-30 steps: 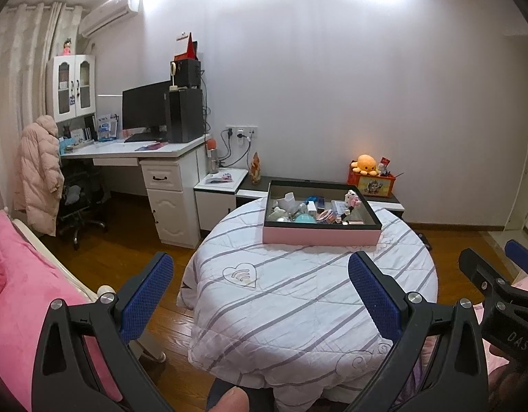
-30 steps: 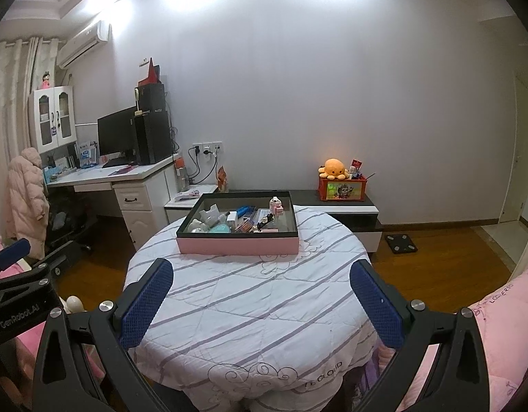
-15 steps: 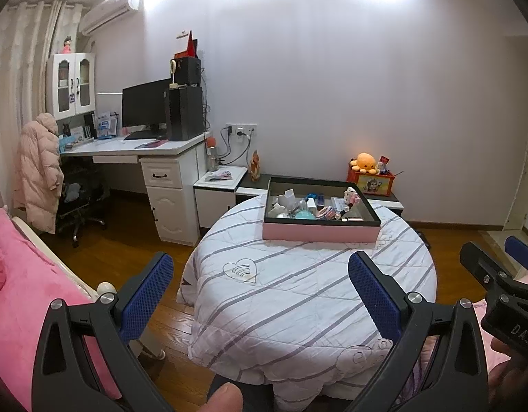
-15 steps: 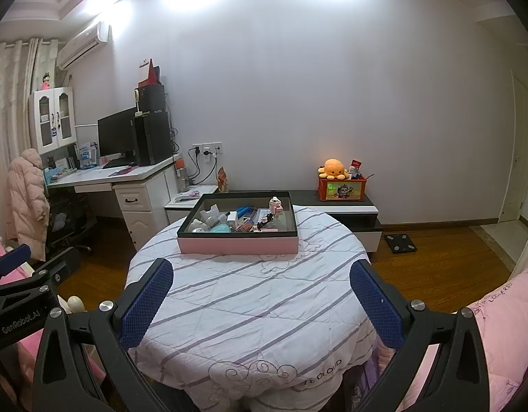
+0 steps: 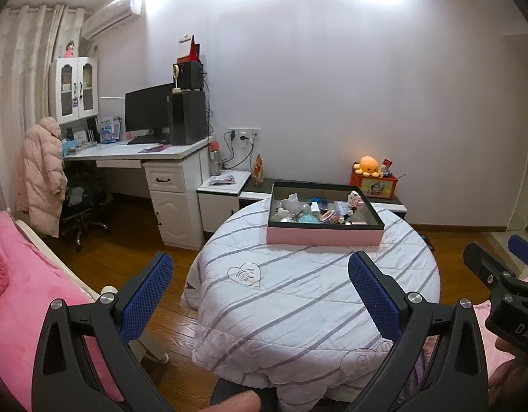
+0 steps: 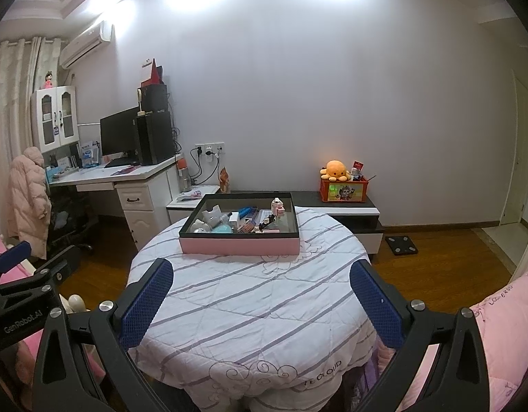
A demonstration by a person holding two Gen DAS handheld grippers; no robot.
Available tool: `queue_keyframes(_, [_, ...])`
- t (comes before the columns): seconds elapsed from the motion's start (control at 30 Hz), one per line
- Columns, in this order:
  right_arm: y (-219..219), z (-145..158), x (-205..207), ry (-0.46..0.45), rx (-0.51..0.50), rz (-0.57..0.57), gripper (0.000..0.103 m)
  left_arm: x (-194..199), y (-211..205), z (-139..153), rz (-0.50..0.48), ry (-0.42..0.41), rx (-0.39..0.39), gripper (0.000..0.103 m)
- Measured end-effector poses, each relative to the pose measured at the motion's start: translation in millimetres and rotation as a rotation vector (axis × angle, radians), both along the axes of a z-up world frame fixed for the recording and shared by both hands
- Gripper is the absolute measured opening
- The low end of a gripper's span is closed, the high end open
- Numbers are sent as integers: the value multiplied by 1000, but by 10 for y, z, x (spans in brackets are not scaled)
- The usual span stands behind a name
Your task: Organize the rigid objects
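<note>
1. The left gripper [image 5: 260,276] hung at the near edge of the round table [image 5: 319,295], its blue pads spread wide with nothing between them.
2. A pink tray [image 5: 324,235] sat at the table's far side, well apart from both grippers, holding a jumble of small objects [image 5: 315,207] too small to identify.
3. The right gripper [image 6: 260,279] was likewise spread wide and empty, facing the tray across the striped cloth [image 6: 250,302].

Bare quilted tabletop [image 6: 250,309] open up to the pink tray [image 6: 240,245], small items [image 6: 236,221] crowding its inside
</note>
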State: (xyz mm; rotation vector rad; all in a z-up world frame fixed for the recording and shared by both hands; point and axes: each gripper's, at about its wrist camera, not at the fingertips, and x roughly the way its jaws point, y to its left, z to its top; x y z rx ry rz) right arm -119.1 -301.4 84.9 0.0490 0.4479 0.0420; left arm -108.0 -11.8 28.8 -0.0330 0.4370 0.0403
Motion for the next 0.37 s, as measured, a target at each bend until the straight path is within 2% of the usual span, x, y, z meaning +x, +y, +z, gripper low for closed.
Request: queue_keyframes(0.37, [55, -14, 25, 12, -9, 12, 103, -2, -10, -56, -21, -7, 21, 103])
